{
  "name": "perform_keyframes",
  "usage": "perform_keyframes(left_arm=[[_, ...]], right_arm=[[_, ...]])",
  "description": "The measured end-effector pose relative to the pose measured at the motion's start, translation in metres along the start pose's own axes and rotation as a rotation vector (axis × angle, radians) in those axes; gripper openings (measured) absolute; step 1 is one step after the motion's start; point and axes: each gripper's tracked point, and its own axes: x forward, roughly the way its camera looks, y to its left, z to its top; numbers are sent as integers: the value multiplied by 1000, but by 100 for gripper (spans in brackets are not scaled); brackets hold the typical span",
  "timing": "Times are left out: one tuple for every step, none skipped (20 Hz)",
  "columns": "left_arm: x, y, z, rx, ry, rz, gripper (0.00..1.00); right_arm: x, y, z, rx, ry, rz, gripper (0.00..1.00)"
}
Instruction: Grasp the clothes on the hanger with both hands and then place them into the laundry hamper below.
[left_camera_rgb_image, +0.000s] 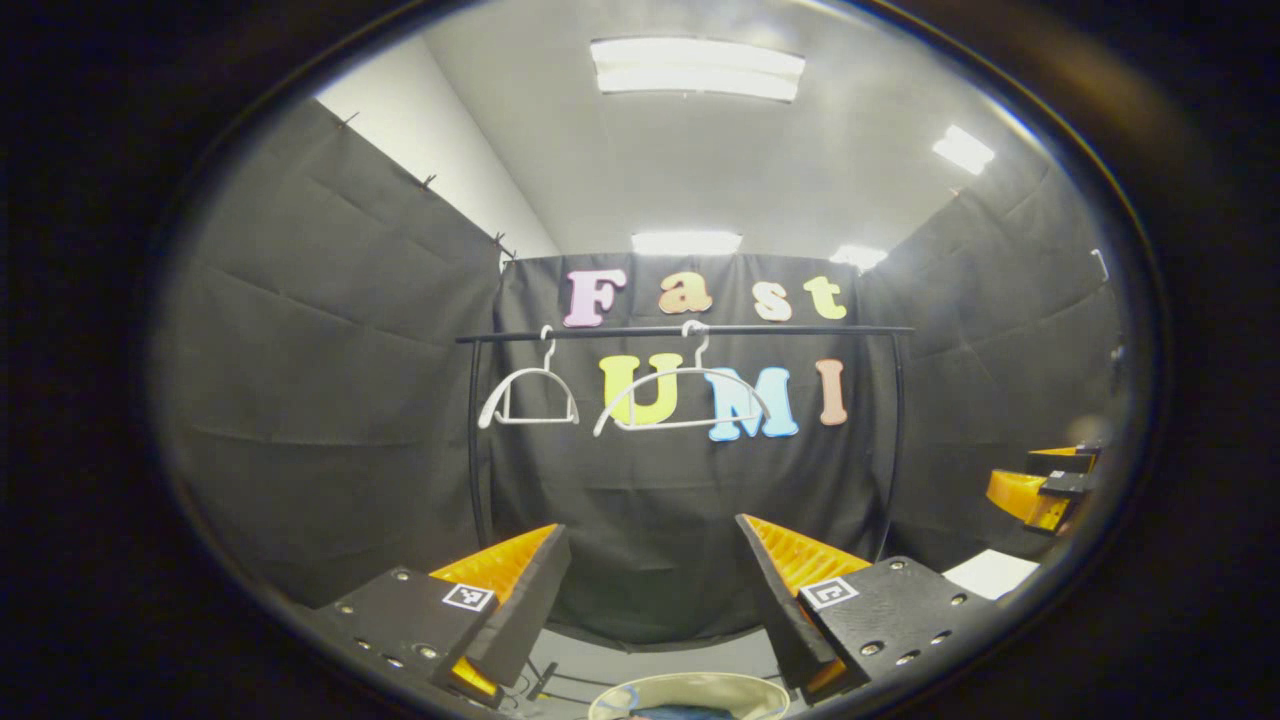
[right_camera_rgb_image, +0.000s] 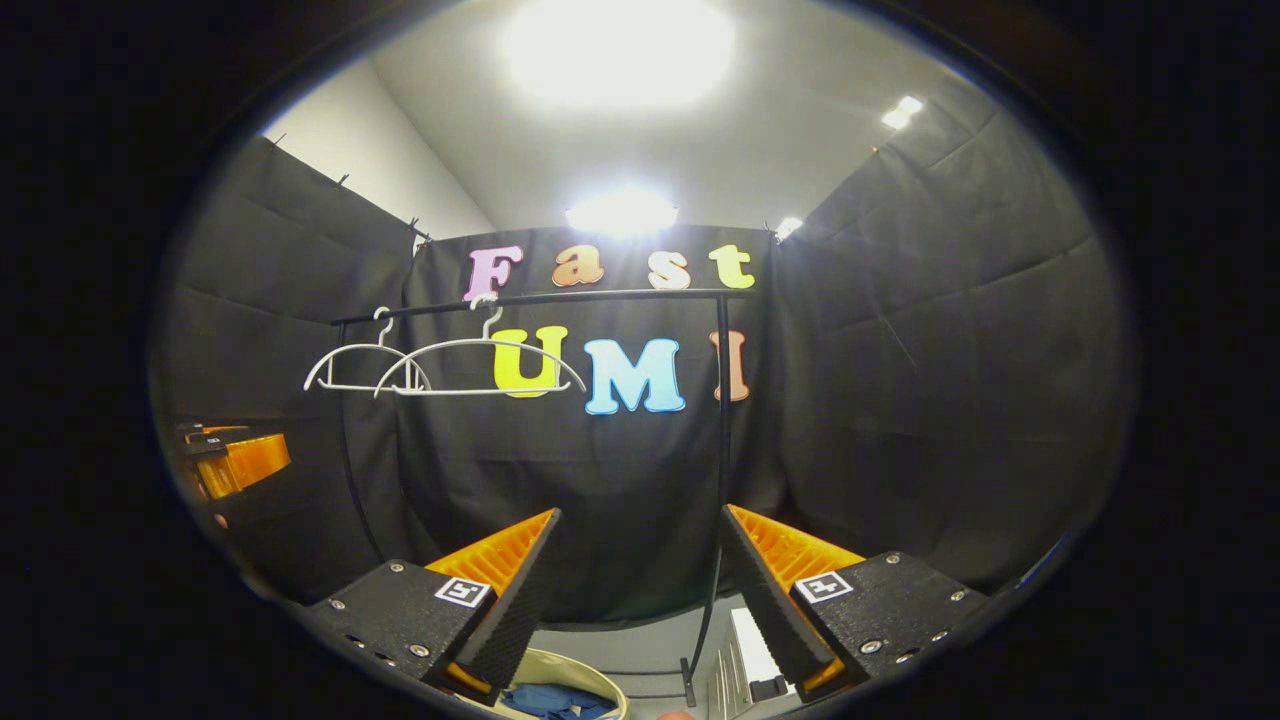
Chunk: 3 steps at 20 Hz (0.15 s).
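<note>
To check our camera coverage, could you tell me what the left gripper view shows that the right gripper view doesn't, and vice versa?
Left gripper view: the right gripper at its right edge, with a white sheet beneath it. Right gripper view: the left gripper at its left edge, and the rail's foot on the floor. Shared: the rail, two bare white hangers, and the hamper.

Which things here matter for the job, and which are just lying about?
Job: hangers, both bare; rail; hamper with blue cloth inside; left gripper and right gripper, both open.
Lying about: white object low at right.
</note>
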Motion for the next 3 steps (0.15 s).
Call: perform_keyframes(left_arm=[[1,-1,-1,1,-1,1,94],[2,0,0,1,-2,-1,94],[2,0,-2,3,-3,-1,94]], right_arm=[[1,1,2,0,-3,1,95],[2,2,4,3,-7,2,92],[3,4,4,5,-10,3,94]])
